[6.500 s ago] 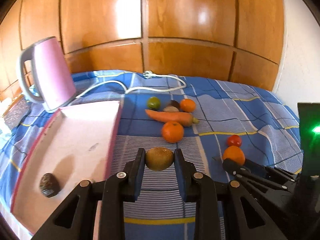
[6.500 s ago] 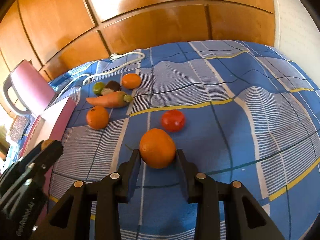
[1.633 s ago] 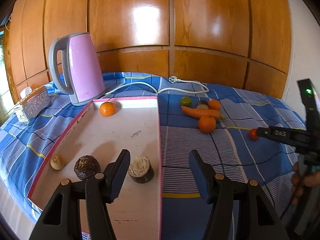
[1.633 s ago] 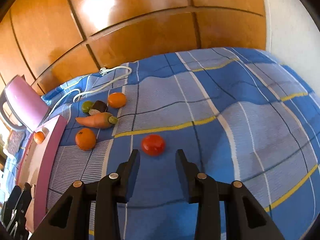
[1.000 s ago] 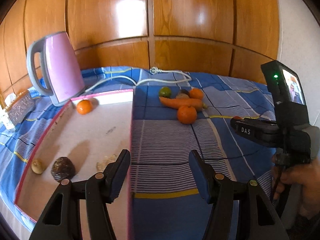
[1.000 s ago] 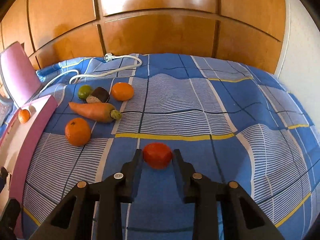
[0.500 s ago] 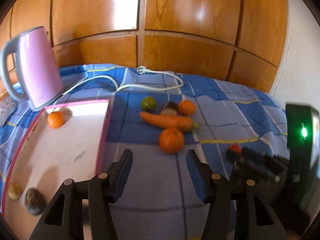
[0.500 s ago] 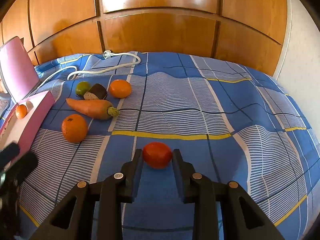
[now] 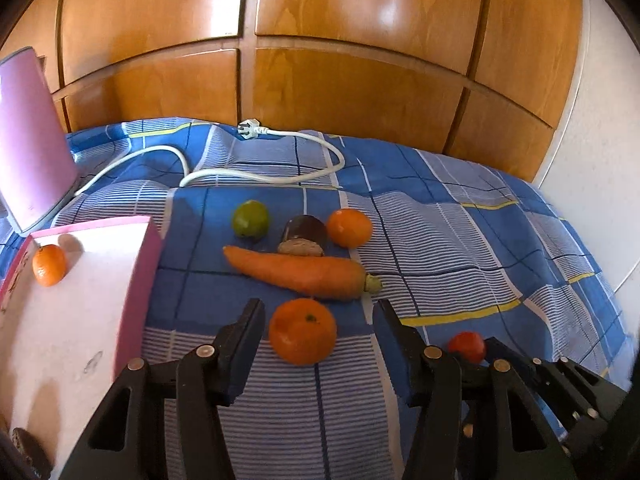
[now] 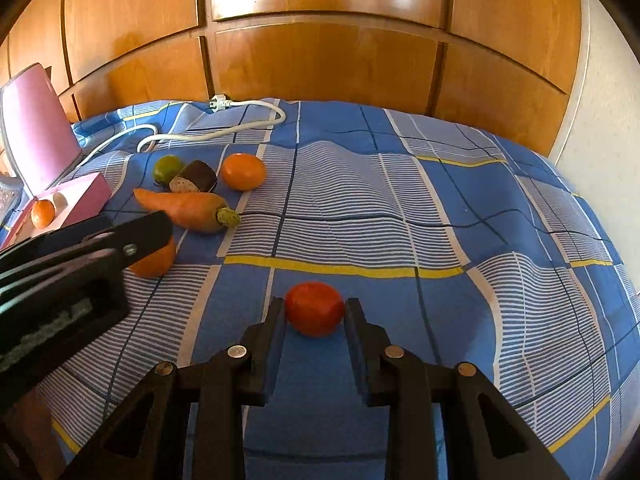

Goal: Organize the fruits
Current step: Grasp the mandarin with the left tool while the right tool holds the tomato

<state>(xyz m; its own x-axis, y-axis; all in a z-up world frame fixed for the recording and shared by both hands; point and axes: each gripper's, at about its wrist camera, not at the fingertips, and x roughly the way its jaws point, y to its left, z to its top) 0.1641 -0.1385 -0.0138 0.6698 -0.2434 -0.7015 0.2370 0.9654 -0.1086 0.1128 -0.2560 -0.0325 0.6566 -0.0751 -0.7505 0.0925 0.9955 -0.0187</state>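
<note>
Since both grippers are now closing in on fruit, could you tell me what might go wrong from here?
1. The right gripper pinches the red fruit only at its fingertips; being round, it may slip out when lifted.
2. The left gripper straddles the orange with the carrot just beyond it; pushing further could nudge the carrot.
3. The grippers work close together and might collide.

left gripper (image 9: 318, 322) moved from tray (image 9: 60, 320) to orange (image 9: 302, 330)

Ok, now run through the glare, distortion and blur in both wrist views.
Left wrist view: bright glare patches on the wooden panels, fisheye bending their seams, dark vignette in the corners, slight smear at the right edge. Right wrist view: similar glare on the panels, curved seams, the left gripper blurred up close, the tomato sharp.
</note>
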